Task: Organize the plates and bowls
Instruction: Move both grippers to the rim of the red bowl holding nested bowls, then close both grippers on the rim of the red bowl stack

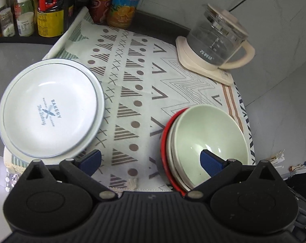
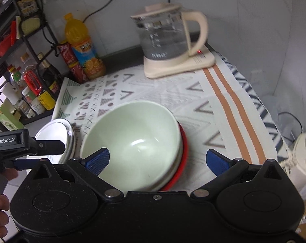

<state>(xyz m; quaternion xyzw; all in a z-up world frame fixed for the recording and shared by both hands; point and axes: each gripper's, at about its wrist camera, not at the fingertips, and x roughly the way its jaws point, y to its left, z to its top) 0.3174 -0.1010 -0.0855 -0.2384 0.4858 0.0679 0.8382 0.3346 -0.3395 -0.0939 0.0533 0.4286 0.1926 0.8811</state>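
A stack of white plates (image 1: 51,107) with a blue "Bakery" print lies at the left on the patterned cloth (image 1: 132,77). A pale green bowl (image 1: 209,139) sits nested in a cream bowl and a red one at the right. My left gripper (image 1: 150,162) is open and empty, held above the cloth between plates and bowls. In the right wrist view the green bowl (image 2: 136,139) lies under my open, empty right gripper (image 2: 159,162). The plates (image 2: 57,135) show at the left there, with the left gripper's body over them.
A glass kettle (image 1: 217,40) on a cream base stands at the far right corner of the cloth. Drink bottles (image 1: 124,4) and a rack of condiment bottles (image 1: 27,12) stand at the back left. A grey wall runs along the right side.
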